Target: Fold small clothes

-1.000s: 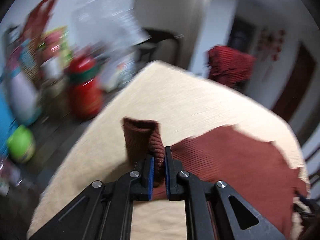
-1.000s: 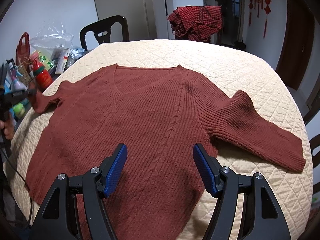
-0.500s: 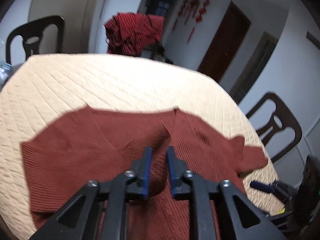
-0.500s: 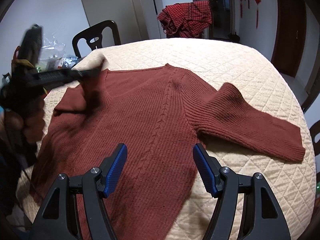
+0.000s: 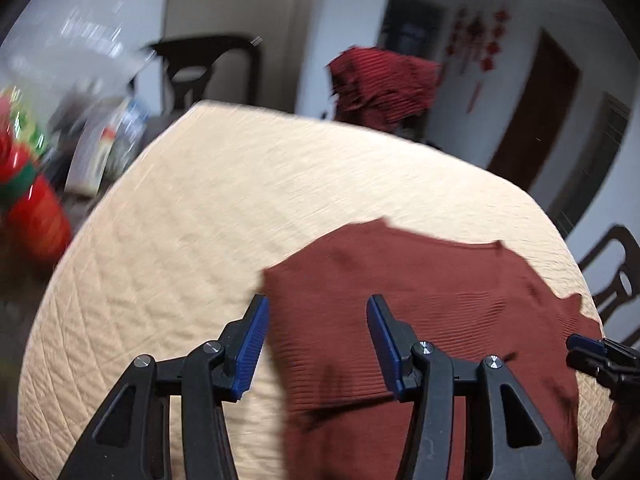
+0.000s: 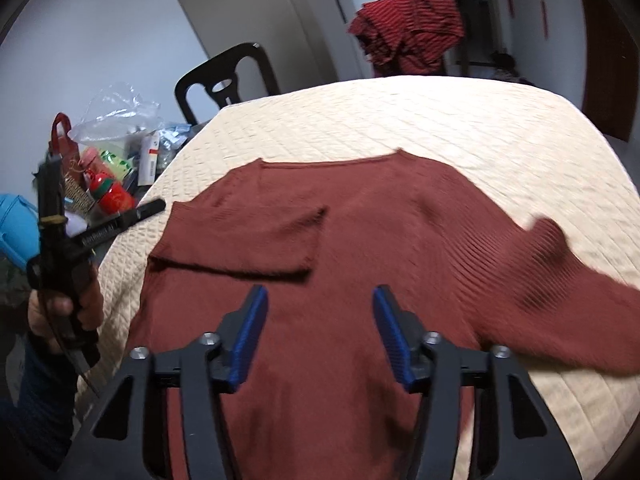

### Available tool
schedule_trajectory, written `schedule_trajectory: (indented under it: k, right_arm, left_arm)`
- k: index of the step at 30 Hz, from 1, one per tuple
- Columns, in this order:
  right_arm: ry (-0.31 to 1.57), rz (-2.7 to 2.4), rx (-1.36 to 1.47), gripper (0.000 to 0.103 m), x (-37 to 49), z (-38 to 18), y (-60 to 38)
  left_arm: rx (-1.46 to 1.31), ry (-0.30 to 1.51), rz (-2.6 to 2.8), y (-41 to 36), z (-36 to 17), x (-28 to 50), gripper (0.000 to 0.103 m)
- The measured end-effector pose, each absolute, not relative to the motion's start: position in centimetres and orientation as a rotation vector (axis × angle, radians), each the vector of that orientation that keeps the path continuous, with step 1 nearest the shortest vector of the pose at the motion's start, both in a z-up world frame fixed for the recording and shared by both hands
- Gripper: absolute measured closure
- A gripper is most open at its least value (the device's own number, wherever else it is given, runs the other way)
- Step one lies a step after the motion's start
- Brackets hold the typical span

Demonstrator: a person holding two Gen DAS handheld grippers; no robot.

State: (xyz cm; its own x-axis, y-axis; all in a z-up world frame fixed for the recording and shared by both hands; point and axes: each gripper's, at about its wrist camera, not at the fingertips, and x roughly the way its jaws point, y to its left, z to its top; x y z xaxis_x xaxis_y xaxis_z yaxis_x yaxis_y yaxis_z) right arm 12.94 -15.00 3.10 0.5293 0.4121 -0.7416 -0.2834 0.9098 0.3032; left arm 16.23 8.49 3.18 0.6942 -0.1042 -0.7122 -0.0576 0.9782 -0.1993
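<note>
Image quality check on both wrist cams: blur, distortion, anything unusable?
Left wrist: heavy motion smear on the clutter at left and the sweater edges, claw sharp. Right wrist: milder blur, worst on the outstretched sleeve. Both: strong fisheye curvature, dark vignette corners, no glare on the tablecloth.

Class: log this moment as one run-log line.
sweater: one sleeve folded over body | left gripper: opening, empty | right gripper: closing, empty
</note>
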Motion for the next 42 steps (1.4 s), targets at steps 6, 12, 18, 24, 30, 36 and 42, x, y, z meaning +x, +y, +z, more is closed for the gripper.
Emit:
schedule_trajectory:
  k: [6,12,18,24,30,36,42]
  right_arm:
    - [1.034,0.455,0.148,0.075,16.7,0.6,-12.4]
    - [1.019,0.437,0.2,0.099,16.1,0.0,-12.9]
    - [1.012,0.421,0.206,0.1,16.0,0.3,-13.8]
    - [0.97,0.462,0.169,0.1,16.8,1.7,-11.8]
    - [1.016,0.459,0.143,0.1,17.1,0.0,-12.0]
    - [0.938,0.454,0.166,0.088,13.5,1.8,-14.8]
    - [0.92,0.407,0.233,0.085,9.3,1.6,-18.7]
  left_arm:
    - [-0.275,0.896,-0.072,9.5,0.1,16.7,0.083]
    - [-0.259,0.875,-0.07,9.9,-0.7,16.4,0.093]
    - [-0.206,0.851,-0.068,10.3,-0.1,15.1,0.093]
    - [-0.186,0.779,-0.102,8.7,2.4,14.7,0.093]
    - [-0.151,0.843,-0.115,7.4,0.0,15.4,0.091]
    - [-0.134,0.823,-0.133,6.9,1.8,12.5,0.069]
    - [-0.147,0.828,-0.172,5.3,2.1,9.3,0.06]
